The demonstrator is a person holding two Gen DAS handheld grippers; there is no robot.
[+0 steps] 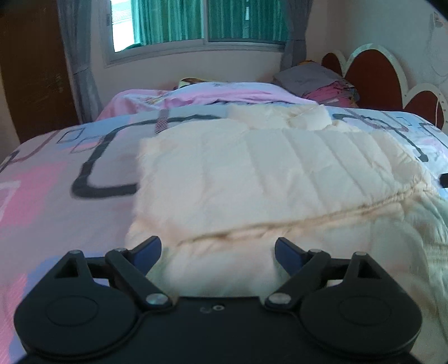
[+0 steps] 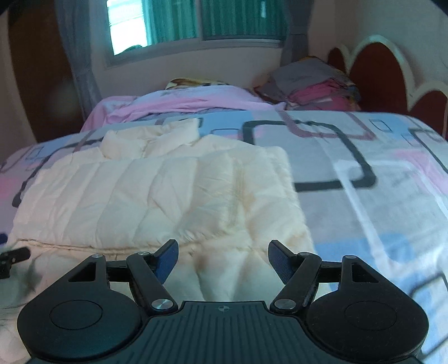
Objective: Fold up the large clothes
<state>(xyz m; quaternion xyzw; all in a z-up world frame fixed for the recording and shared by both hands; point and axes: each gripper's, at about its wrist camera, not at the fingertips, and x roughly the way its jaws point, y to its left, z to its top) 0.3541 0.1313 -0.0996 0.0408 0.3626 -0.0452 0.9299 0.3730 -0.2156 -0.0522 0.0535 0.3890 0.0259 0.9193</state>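
Observation:
A cream quilted jacket (image 1: 252, 173) lies folded on the patterned bedspread, its collar (image 1: 280, 117) toward the far side. The left wrist view looks over its left half, the right wrist view over its right half (image 2: 156, 196). My left gripper (image 1: 217, 252) hovers above the jacket's near folded edge, open, its blue pads apart and clear of the fabric. My right gripper (image 2: 223, 259) stands open above the near right part of the jacket with nothing pinched. The tip of the left gripper (image 2: 12, 259) shows at the left edge of the right wrist view.
The bedspread (image 2: 364, 196) with pink, blue and black squares spreads around the jacket. A pink blanket (image 1: 196, 95) and stacked folded clothes (image 2: 313, 84) lie at the far end by a red scalloped headboard (image 1: 375, 75). A window with green curtains (image 1: 173, 22) is behind.

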